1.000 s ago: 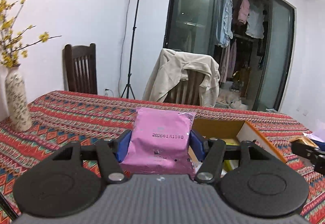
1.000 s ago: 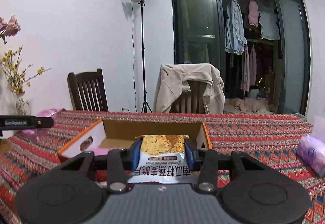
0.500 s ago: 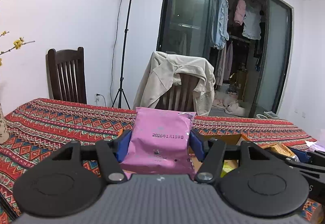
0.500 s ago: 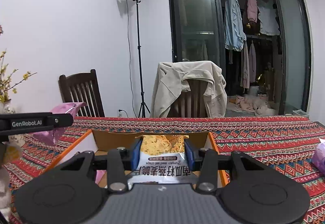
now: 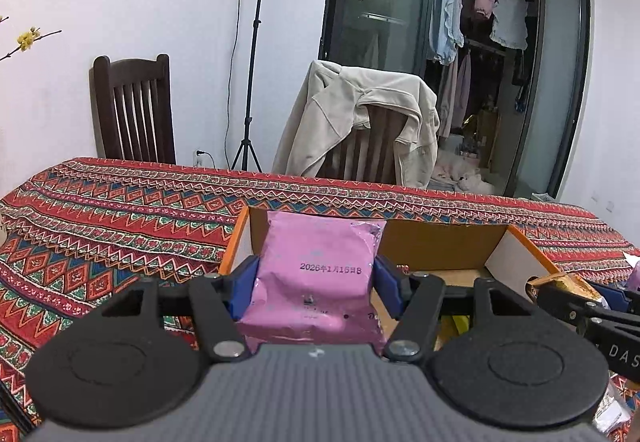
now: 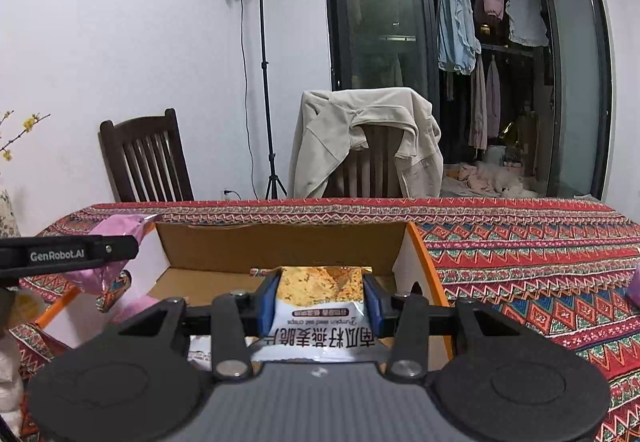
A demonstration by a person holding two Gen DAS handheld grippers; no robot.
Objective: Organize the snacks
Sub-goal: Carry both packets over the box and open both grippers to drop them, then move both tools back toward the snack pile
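Both grippers have advanced over the patterned tablecloth (image 5: 120,226) since a second ago, and the open cardboard box (image 6: 280,246), earlier off to one side of each view, now sits straight ahead and larger. At lower centre of the left wrist view, the left gripper (image 5: 316,286) pinches a pink snack packet (image 5: 316,274) between its blue pads, the packet upright with a printed date facing the camera and its top edge overlapping the box's near left corner. At lower centre of the right wrist view, the right gripper (image 6: 319,298) clamps a white-and-gold crisps packet (image 6: 320,306), held over the box's front edge. Something pale lies inside the box at lower left, too hidden to name. Beyond the table stand a dark wooden chair (image 6: 144,157), a lamp stand (image 6: 260,73) and a chair draped with a beige jacket (image 6: 360,137).
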